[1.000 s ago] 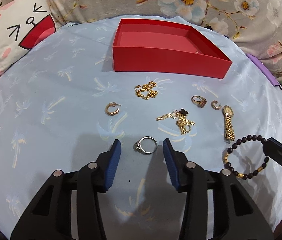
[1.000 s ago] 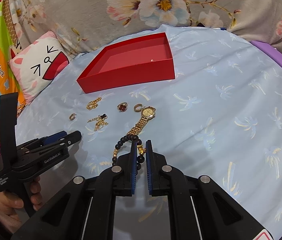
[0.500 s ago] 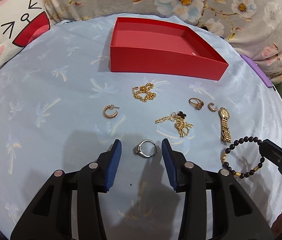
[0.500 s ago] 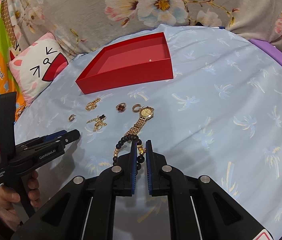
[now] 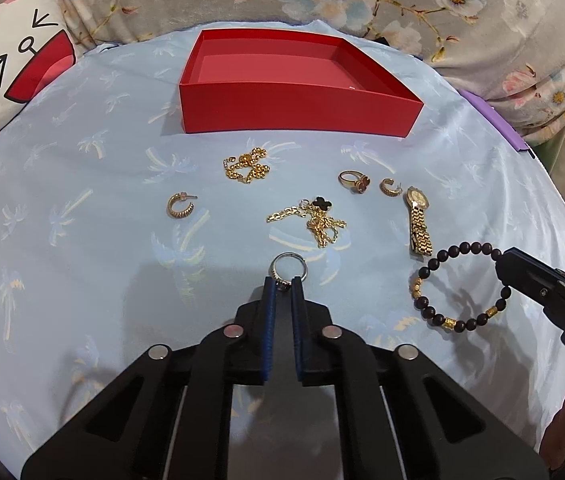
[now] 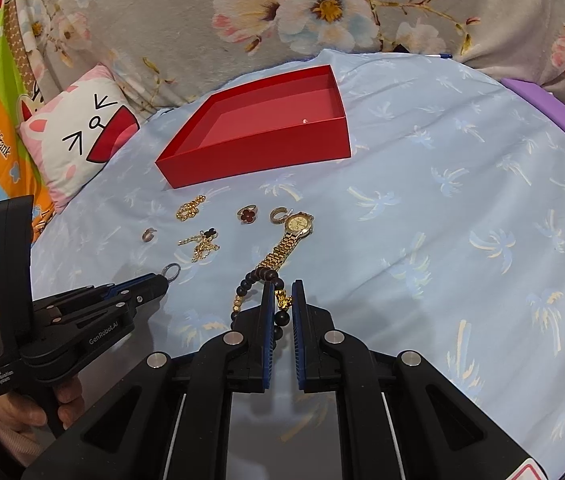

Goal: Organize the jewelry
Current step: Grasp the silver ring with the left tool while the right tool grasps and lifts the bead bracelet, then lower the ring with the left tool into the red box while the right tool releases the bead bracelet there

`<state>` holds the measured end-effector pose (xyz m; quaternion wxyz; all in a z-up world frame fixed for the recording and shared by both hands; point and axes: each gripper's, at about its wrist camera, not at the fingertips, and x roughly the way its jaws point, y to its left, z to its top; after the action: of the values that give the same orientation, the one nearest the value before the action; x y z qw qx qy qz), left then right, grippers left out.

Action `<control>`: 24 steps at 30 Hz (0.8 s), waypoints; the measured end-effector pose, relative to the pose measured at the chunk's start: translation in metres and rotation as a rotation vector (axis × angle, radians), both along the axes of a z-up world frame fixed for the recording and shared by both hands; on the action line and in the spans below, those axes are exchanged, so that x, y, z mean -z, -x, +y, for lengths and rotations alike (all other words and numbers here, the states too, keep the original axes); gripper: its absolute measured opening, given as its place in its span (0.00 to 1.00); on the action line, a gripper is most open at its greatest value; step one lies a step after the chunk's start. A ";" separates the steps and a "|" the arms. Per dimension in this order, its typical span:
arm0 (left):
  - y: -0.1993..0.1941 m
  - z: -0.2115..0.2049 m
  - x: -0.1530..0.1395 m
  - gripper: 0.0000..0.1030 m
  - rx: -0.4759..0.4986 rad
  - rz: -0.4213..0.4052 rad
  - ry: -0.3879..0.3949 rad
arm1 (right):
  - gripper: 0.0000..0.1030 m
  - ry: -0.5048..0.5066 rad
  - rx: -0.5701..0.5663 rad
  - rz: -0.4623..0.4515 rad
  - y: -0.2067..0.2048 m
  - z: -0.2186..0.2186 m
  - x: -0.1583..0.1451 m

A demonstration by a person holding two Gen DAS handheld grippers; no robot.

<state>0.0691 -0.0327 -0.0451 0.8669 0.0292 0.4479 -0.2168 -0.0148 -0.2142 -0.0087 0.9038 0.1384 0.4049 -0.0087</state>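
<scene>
My left gripper [image 5: 283, 282] has just shut on the near edge of a silver ring [image 5: 289, 267] that lies on the pale blue cloth. The same ring [image 6: 172, 270] shows at the left gripper's tip [image 6: 162, 280] in the right wrist view. My right gripper [image 6: 282, 292] is shut on a dark bead bracelet [image 6: 247, 280] with gold beads; in the left wrist view the bracelet [image 5: 438, 257] loops from the right gripper's tip [image 5: 502, 266]. An open red box [image 5: 298, 108] stands behind the jewelry, with nothing seen inside.
On the cloth lie a gold watch [image 5: 418, 220], a red-stone ring [image 5: 356, 181], two gold hoop earrings [image 5: 180, 207] [image 5: 389, 187], a gold bead chain [image 5: 247, 167] and a clover-pendant chain [image 5: 314, 218]. A cartoon pillow [image 6: 78, 136] sits left; a flowered blanket [image 6: 322, 8] rises behind.
The left gripper's jaws, open around the silver ring before, have closed onto its near edge. The right gripper has kept still, shut on the bracelet.
</scene>
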 end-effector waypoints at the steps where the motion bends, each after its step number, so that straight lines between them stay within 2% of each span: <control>1: 0.000 0.000 0.000 0.06 0.002 0.002 0.003 | 0.07 0.000 -0.001 -0.001 0.001 0.001 0.000; 8: 0.004 0.000 -0.001 0.06 0.008 0.007 0.015 | 0.07 -0.001 0.000 -0.004 0.003 0.003 -0.003; 13: 0.008 0.001 -0.013 0.06 0.004 -0.014 0.030 | 0.07 0.003 -0.003 -0.022 0.004 0.002 -0.008; 19: 0.003 0.004 -0.043 0.06 -0.007 -0.061 0.045 | 0.07 0.007 -0.015 -0.070 -0.003 -0.001 -0.029; 24: -0.021 0.004 -0.081 0.06 -0.010 -0.128 0.063 | 0.07 0.011 -0.031 -0.149 -0.028 -0.009 -0.062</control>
<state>0.0899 -0.0290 0.0360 0.8953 0.0135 0.3847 -0.2243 0.0132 -0.2236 0.0529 0.9322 0.1273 0.3386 0.0133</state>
